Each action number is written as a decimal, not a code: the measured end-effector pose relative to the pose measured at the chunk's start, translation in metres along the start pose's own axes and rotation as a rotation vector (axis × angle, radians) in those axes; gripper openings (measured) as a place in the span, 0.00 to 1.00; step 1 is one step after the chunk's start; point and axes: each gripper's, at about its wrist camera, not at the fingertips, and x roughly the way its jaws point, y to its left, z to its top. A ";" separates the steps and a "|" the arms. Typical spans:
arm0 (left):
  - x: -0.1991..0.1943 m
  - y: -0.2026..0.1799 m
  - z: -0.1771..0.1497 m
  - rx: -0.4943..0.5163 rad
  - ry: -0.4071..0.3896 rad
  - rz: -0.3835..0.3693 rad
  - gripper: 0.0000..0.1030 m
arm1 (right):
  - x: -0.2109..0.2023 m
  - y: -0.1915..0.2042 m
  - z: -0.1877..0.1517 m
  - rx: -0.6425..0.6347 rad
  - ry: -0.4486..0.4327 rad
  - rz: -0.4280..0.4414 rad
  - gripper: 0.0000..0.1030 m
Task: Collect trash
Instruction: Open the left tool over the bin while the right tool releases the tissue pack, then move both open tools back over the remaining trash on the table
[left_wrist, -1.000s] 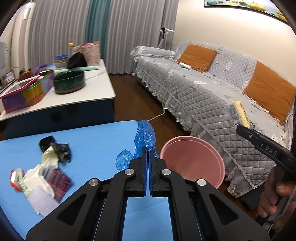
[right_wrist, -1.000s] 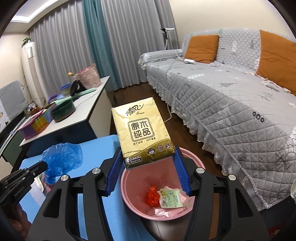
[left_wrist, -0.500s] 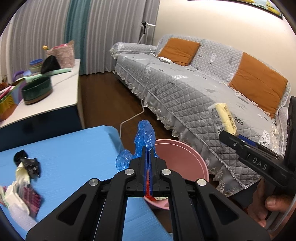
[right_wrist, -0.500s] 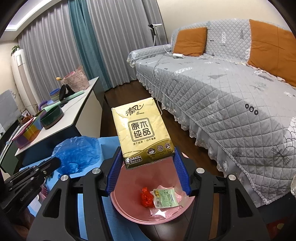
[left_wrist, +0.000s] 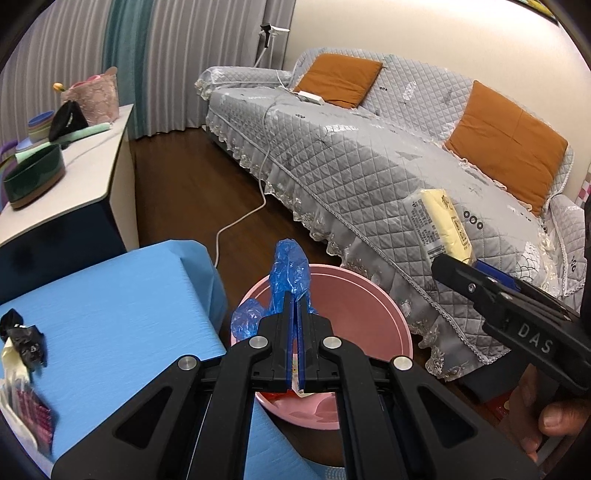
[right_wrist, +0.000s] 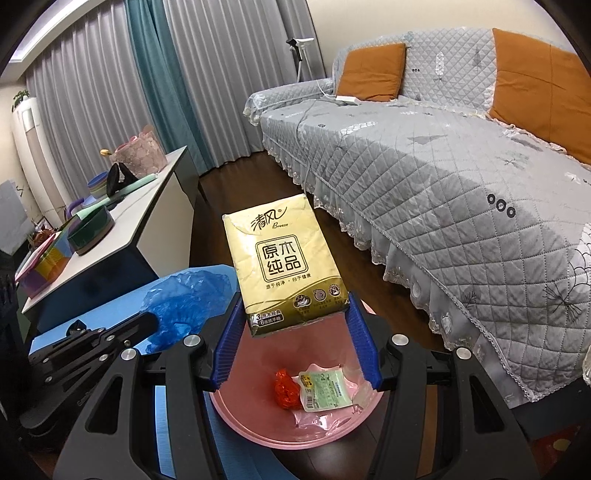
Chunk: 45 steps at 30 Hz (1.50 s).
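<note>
My left gripper (left_wrist: 294, 295) is shut on a crumpled blue plastic bag (left_wrist: 290, 275) and holds it over the near rim of the pink basin (left_wrist: 373, 314). My right gripper (right_wrist: 295, 314) is shut on a gold tissue pack (right_wrist: 284, 262) above the pink basin (right_wrist: 258, 424). The basin holds a red wrapper (right_wrist: 286, 387) and a green-white packet (right_wrist: 327, 389). The blue bag (right_wrist: 184, 299) and the left gripper show at the left of the right wrist view. The tissue pack (left_wrist: 439, 225) also shows in the left wrist view.
More trash (left_wrist: 22, 350) lies on the blue table (left_wrist: 110, 302) at the far left. A grey quilted sofa (left_wrist: 369, 155) with orange cushions stands to the right. A white side table (left_wrist: 74, 177) holds bowls and baskets. A white cable (left_wrist: 240, 221) runs across the wood floor.
My left gripper has carried the blue bag rightwards from over the table to over the basin. My right gripper has moved a little nearer the basin with the tissue pack.
</note>
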 end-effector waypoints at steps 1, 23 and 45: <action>0.003 0.000 0.000 0.000 0.005 -0.004 0.01 | 0.001 0.000 0.000 0.000 0.004 -0.002 0.54; -0.023 0.024 -0.007 -0.033 0.000 0.030 0.33 | 0.001 0.018 0.002 0.007 -0.023 -0.006 0.72; -0.184 0.117 -0.049 -0.106 -0.133 0.230 0.33 | -0.050 0.155 -0.037 -0.229 -0.102 0.298 0.42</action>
